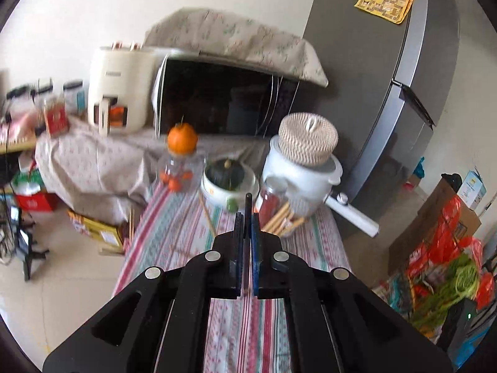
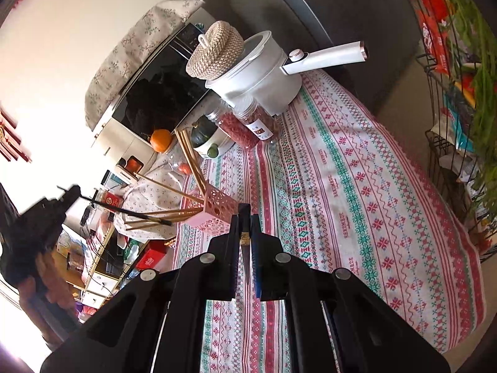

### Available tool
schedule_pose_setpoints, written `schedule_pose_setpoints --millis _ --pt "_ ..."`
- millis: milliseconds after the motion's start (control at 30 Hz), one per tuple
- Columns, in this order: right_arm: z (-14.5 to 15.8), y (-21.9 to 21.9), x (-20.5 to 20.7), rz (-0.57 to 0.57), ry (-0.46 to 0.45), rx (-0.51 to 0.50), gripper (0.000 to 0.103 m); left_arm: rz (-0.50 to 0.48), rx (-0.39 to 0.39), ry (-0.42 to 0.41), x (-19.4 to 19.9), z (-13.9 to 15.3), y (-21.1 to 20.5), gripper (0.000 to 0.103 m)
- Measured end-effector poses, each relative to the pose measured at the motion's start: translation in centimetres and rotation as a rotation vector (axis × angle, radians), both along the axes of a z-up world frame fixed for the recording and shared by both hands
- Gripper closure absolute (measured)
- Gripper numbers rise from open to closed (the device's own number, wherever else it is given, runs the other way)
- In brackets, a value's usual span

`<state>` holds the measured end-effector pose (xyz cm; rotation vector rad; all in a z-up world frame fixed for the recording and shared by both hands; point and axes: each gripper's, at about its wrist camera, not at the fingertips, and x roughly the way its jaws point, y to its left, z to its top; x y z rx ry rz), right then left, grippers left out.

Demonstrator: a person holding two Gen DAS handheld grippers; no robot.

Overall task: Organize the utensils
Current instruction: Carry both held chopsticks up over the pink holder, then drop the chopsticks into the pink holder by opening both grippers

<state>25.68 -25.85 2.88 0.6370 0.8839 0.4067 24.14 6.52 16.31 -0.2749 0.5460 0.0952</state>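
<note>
Left tongs [image 1: 247,222] and right tongs [image 2: 245,220] each clamping a dark chopstick [image 1: 248,206], pink holder [image 2: 216,213] holding gold chopsticks [image 2: 189,155]

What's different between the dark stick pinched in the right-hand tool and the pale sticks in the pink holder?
The dark chopstick is near-black with a gold band; the wooden chopsticks are plain tan. The dark chopstick is alone, clamped between the jaws of the right gripper; the wooden chopsticks fan out of the pink holder. Both are long, thin sticks.
</note>
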Motion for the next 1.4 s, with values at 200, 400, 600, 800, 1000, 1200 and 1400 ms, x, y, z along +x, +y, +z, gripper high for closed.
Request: schedule_pose_setpoints --millis 200,400,600,800,1000,1200,1400 --pt "0.7 -0.5 0.9 -0.012 -0.015 -0.004 0.096 0.042 0.048 -0.015 2.7 0.8 0.0 0.100" --pt "1.7 -0.4 1.8 -0.018 -0.027 -0.012 0.096 0.073 0.074 0.060 5.7 -1.7 0.3 0.097" --pt "4.5 1.2 2.9 -0.015 -0.074 -0.005 0.096 0.134 -0.007 -0.026 1.7 -2.4 3.2 0.088" --pt "8.3 5.3 5.2 0.000 -0.146 -0.011 0.096 0.205 -0.088 -0.078 -4.2 -4.6 6.2 0.074" --pt "10.7 9.6 7.6 0.015 -0.173 -0.019 0.096 0.259 -0.073 -0.017 -4.6 -7.3 8.2 0.074" --pt "11.1 13.5 9.2 0.025 -0.188 -0.099 0.096 0.247 -0.124 0.016 -4.1 -8.1 9.6 0.074" --pt "7.8 17.0 11.4 0.055 -0.151 -0.160 0.087 0.232 -0.109 0.031 -3.7 -8.8 8.9 0.073"
